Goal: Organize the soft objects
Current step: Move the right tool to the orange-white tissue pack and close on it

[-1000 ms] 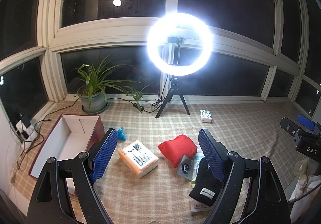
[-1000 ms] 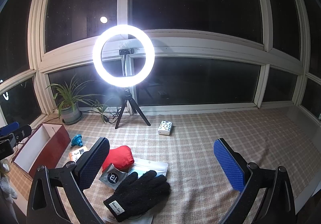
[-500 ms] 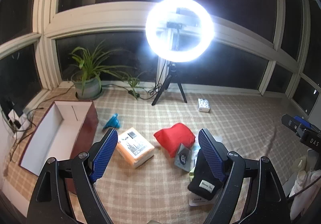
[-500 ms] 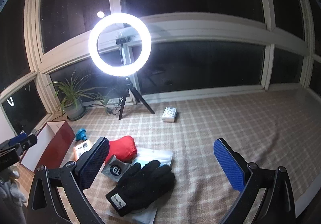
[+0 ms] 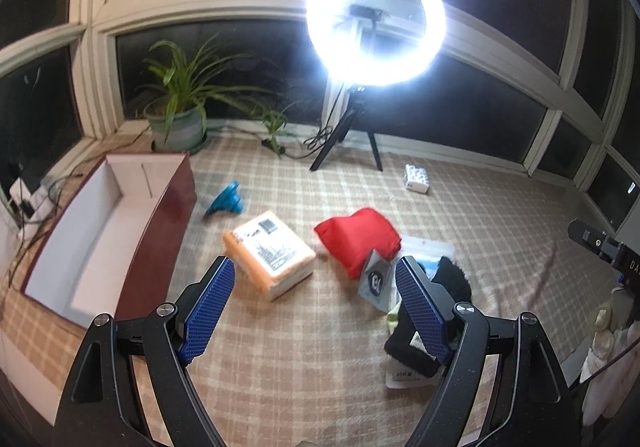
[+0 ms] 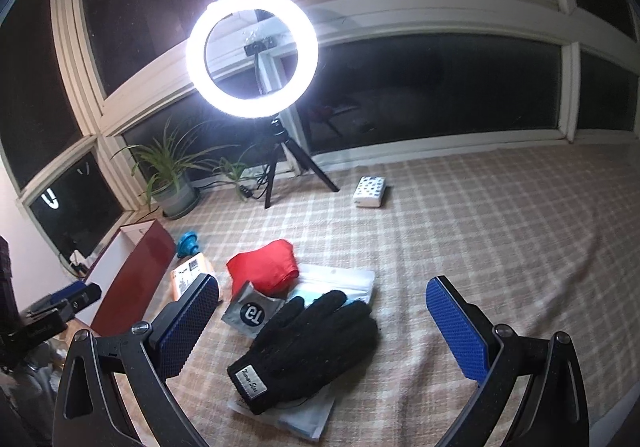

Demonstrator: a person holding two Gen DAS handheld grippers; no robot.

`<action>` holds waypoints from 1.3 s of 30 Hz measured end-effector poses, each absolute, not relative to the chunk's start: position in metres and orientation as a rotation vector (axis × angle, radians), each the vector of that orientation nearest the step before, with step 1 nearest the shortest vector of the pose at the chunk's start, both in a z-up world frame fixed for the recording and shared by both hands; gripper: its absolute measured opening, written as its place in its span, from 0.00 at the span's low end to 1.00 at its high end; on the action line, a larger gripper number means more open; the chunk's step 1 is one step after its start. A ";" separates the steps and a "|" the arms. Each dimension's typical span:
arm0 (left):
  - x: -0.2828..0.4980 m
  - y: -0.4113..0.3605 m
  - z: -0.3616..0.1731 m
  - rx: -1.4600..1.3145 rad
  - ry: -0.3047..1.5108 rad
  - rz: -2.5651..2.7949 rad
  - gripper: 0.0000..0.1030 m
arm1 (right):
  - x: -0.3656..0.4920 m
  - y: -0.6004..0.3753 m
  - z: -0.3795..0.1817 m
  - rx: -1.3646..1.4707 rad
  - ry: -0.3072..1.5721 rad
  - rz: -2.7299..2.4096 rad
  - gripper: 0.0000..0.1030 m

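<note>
My left gripper point(image 5: 310, 301) and right gripper point(image 6: 324, 321) both gaped wide, holding nothing. The black glove point(image 6: 308, 343) lay below, apparently atop a clear bag point(image 6: 340, 281).

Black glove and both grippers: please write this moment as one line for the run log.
left gripper: open, holds nothing | right gripper: open, above black glove | glove: on cloth, untouched | box: open, nothing visible inside

Glaring ring light point(image 5: 376, 21); dark windows, fisheye-warped edges.

glove point(image 6: 308, 347) black | pouch point(image 6: 264, 271) red | cloth point(image 6: 480, 231) beige plaid | box point(image 5: 160, 231) maroon
</note>
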State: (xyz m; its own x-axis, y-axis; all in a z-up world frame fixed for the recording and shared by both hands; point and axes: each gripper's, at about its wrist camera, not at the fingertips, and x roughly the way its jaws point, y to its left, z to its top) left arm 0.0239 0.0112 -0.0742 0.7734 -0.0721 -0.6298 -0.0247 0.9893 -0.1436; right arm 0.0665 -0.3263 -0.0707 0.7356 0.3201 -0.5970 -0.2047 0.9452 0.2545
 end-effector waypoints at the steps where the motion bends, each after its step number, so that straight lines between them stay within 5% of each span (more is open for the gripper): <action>1: 0.024 0.013 -0.076 -0.154 0.696 -0.021 0.80 | 0.069 -0.326 -0.072 0.180 0.693 0.298 1.00; 29: 0.054 0.044 -0.150 -0.419 0.791 0.139 0.80 | 0.207 -0.145 -0.124 0.066 1.060 0.833 0.99; 39: 0.096 0.066 -0.185 -0.490 0.861 0.089 0.80 | 0.255 -0.069 -0.181 0.057 1.270 0.855 0.85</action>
